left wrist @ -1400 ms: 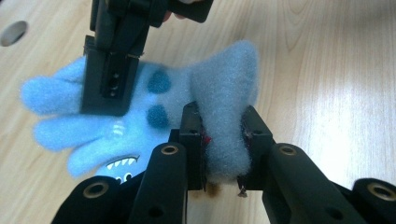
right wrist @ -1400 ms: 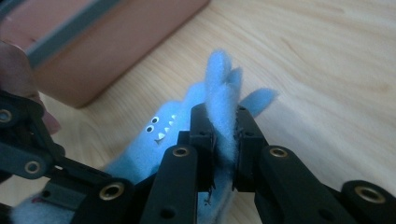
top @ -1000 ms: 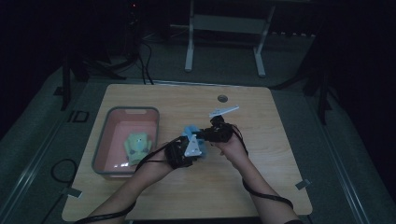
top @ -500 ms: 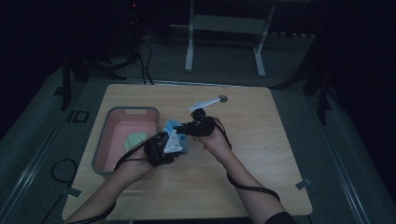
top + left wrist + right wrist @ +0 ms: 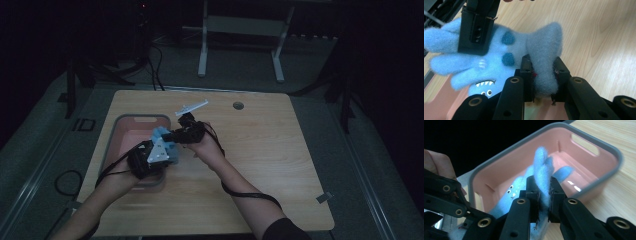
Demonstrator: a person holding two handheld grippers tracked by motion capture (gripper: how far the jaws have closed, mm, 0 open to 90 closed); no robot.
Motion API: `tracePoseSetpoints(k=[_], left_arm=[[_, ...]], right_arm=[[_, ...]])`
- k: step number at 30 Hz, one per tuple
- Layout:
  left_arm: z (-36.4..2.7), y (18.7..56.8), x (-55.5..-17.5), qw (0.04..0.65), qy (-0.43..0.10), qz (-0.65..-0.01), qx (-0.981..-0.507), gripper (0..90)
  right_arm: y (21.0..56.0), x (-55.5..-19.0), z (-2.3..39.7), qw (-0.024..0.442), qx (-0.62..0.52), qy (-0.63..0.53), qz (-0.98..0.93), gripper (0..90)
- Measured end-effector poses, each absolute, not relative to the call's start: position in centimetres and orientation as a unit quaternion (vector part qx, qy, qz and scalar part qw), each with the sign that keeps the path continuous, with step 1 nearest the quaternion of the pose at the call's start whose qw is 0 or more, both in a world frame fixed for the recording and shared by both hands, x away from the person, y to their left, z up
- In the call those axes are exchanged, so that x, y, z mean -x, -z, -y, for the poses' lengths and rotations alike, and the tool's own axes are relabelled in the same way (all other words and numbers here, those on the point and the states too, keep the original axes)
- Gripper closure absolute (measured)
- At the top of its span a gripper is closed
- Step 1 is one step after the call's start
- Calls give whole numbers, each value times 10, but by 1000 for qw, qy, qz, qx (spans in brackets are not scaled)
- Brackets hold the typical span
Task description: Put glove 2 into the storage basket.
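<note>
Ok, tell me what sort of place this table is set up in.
Probably a dim recording studio or lab, not a home. A bare wooden table stands on grey floor with cables trailing behind it and a metal stand at the back. A pink bin sits on the table.

blue plush toy [image 5: 544, 173], limb clamped between right gripper [image 5: 545, 188] jaws; pink bin [image 5: 596, 173] behind; wooden table [image 5: 621, 192].
</note>
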State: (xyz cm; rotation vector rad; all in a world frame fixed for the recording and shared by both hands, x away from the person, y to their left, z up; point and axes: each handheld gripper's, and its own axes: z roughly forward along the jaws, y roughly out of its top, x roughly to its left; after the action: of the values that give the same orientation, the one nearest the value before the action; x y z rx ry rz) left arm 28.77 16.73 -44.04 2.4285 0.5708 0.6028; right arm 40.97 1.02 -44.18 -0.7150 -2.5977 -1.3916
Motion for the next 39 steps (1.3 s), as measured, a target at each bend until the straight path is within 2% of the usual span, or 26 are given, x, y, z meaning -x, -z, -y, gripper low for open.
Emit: tracePoseSetpoints(k=[11, 12, 21, 30, 32, 34, 35, 36, 39], left_arm=[[-201, 450, -281, 264, -223, -237, -908, 761], [-207, 459, -284, 258, -209, -247, -910, 760], [-212, 484, -296, 248, -174, -265, -915, 757], [-211, 494, -301, 231, -174, -269, -919, 742], [-211, 495, -303, 226, -165, -273, -920, 705], [-210, 496, -304, 220, -160, -277, -921, 665], [-210, 496, -305, 221, -160, -279, -921, 632], [-210, 495, -305, 218, -168, -283, -919, 590], [-211, 494, -304, 222, -178, -295, -912, 506]], right_arm=[[455, -409, -49, 74, 227, 459, 855, 820], [463, -409, -58, 72, 228, 452, 859, 820], [491, -411, -71, 65, 237, 428, 870, 815], [499, -411, -79, 41, 232, 412, 880, 796], [499, -411, -79, 37, 231, 413, 880, 706], [498, -412, -79, 35, 234, 414, 879, 662], [498, -412, -79, 35, 234, 414, 879, 662], [496, -413, -77, 31, 235, 420, 876, 588], [491, -416, -72, 30, 237, 428, 871, 506]])
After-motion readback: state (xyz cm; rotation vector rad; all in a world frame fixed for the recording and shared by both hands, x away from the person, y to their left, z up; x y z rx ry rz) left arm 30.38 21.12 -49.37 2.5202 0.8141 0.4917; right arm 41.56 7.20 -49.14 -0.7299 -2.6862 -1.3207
